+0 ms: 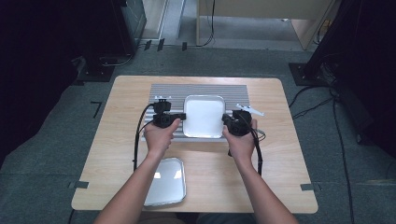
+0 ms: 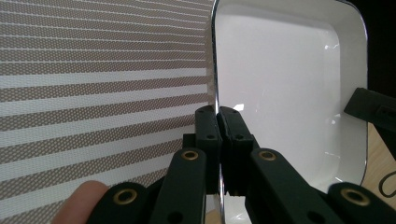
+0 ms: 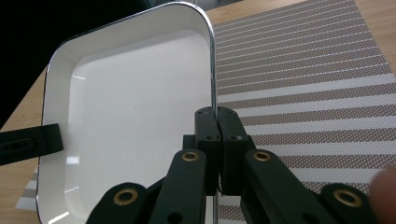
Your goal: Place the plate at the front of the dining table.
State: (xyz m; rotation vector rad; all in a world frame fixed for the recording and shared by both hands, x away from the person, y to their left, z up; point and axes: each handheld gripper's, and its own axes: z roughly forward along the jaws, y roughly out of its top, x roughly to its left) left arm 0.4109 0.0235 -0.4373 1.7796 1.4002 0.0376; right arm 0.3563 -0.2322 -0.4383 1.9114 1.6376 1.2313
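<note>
Two sets of fingers clamp one white tray (image 1: 204,115) by its opposite rims. In the high view the left gripper (image 1: 180,116) bites the tray's left edge and the right gripper (image 1: 225,119) bites its right edge, so the tray sits directly between the two pairs of fingertips, over a striped grey placemat (image 1: 168,91) on the wooden table (image 1: 280,154). In the left gripper view the black fingers (image 2: 208,126) press together on the thin chrome-edged rim, with the tray's white basin (image 2: 289,84) spreading away to one side of them and the mat's stripes (image 2: 93,84) on the other; the far gripper's black tip (image 2: 373,109) shows at the opposite rim. In the right gripper view the fingers (image 3: 229,128) are likewise closed on the rim, the basin (image 3: 130,116) lying to their left and the striped mat (image 3: 303,93) to their right, with the other gripper's tip (image 3: 28,143) at the far edge. Whether the tray rests on the mat or is just lifted off it cannot be told. A second, shiny metal tray (image 1: 166,182) lies well behind the fingers, near the table's front edge beside the left forearm (image 1: 135,191).
</note>
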